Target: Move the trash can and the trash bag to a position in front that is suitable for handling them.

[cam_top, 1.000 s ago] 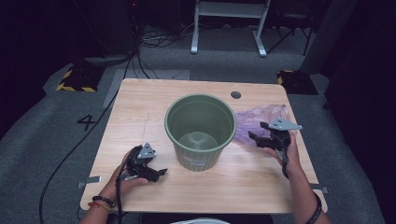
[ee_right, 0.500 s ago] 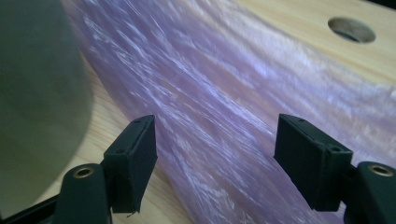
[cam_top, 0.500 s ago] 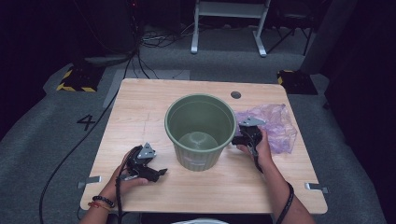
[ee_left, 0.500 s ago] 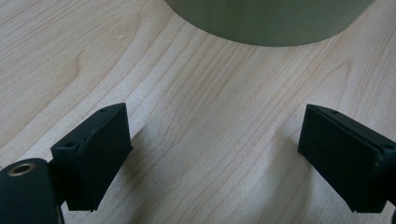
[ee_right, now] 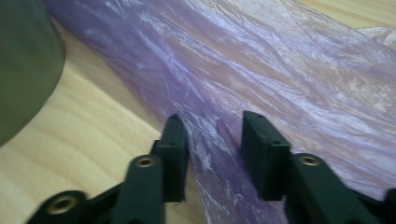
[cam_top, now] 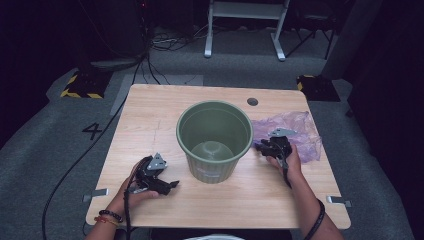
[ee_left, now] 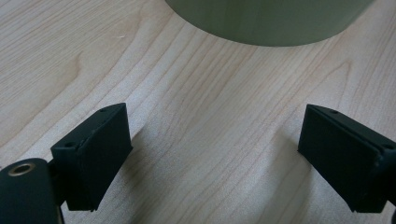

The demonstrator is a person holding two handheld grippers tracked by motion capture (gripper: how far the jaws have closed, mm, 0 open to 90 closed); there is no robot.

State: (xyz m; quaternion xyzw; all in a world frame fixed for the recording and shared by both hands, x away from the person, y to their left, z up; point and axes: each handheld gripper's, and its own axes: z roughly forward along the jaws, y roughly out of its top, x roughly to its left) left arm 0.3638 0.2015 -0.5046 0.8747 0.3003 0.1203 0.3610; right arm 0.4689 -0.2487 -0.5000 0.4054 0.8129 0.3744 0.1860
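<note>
From the high view, the thin purple plastic bag lies flat on the light wooden desk, in the right middle of the picture, just right of the round green plastic bin. The right gripper sits at the bag's near left edge, touching it, so the right hand is much the nearer one. The left gripper rests low at the lower left of the picture, well apart from the bag, on the other side of the bin. In the left gripper view, its two black fingers stand wide apart with only bare desk between them, and the bin's green wall fills the top of the picture. In the right gripper view, the bag spreads from the upper left down to the lower right, and a wrinkled fold of it runs straight between the right fingers. These fingers have just been closing and stand close together around the fold, but a small gap is left, so they do not pinch it yet. The bin's dark side shows at the left edge, just beside the bag.
</note>
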